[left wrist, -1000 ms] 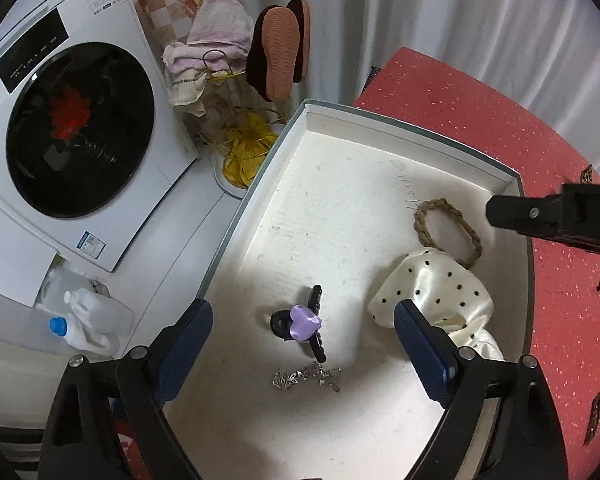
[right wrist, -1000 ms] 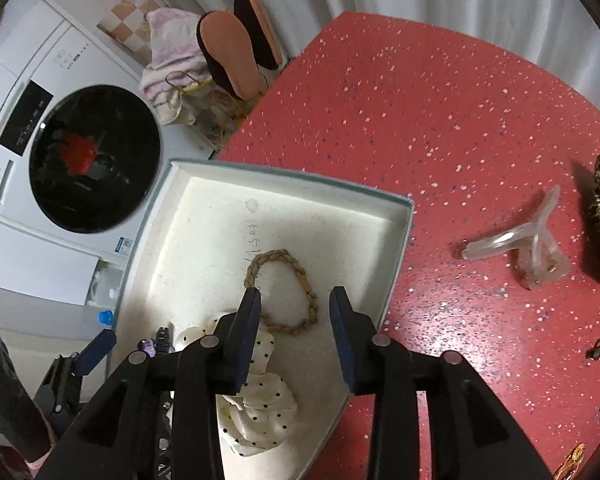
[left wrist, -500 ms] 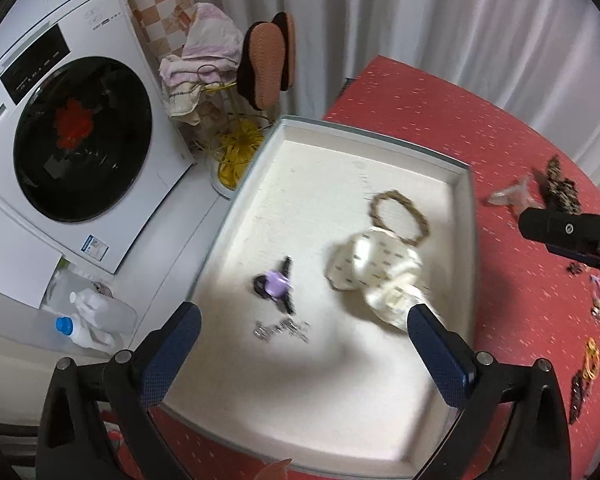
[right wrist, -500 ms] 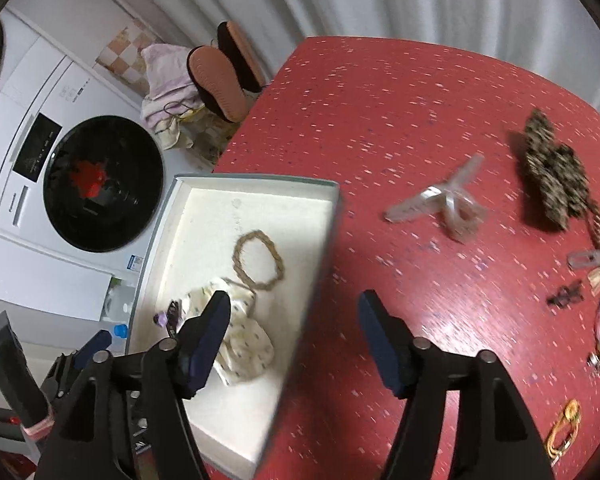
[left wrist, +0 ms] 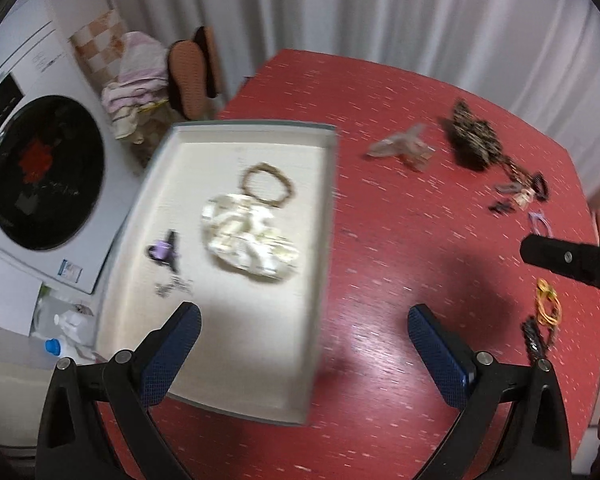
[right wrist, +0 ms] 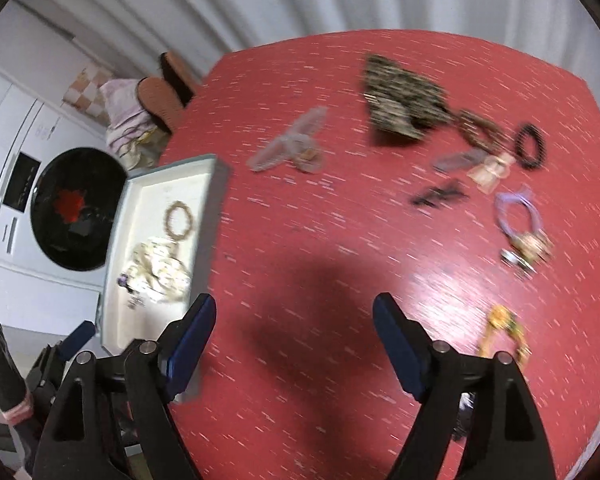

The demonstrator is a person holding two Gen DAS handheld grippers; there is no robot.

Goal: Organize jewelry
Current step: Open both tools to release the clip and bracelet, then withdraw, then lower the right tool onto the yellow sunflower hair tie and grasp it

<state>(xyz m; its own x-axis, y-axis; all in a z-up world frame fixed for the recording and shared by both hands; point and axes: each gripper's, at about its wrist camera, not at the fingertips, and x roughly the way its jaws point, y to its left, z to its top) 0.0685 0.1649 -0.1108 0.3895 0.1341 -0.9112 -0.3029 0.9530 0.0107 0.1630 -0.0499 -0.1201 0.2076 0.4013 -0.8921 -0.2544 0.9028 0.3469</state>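
A white tray (left wrist: 132, 216) sits on the left of the red table (left wrist: 400, 240); it also shows in the right wrist view (right wrist: 116, 232). It holds a braided ring (left wrist: 266, 186), a cream dotted scrunchie (left wrist: 248, 236), a purple clip (left wrist: 164, 250) and a small silver chain (left wrist: 174, 286). Loose pieces lie on the table: a clear claw clip (right wrist: 296, 146), a leopard scrunchie (right wrist: 400, 104), a black band (right wrist: 531, 146), a purple band (right wrist: 518, 210), a yellow band (right wrist: 500, 328). My left gripper (left wrist: 304, 344) is open and empty above the tray's right edge. My right gripper (right wrist: 294, 340) is open and empty above bare table.
A washing machine (left wrist: 40, 172) stands left of the table, with towels and slippers (left wrist: 188, 76) beside it and plastic bottles (left wrist: 56, 340) on the floor. White curtains (left wrist: 380, 12) hang behind. The table edge curves round at the right (left wrist: 592, 280).
Both grippers have pulled back and swung right, away from the tray toward the loose pieces. The right gripper's jaws have opened wide. The views are motion-blurred.
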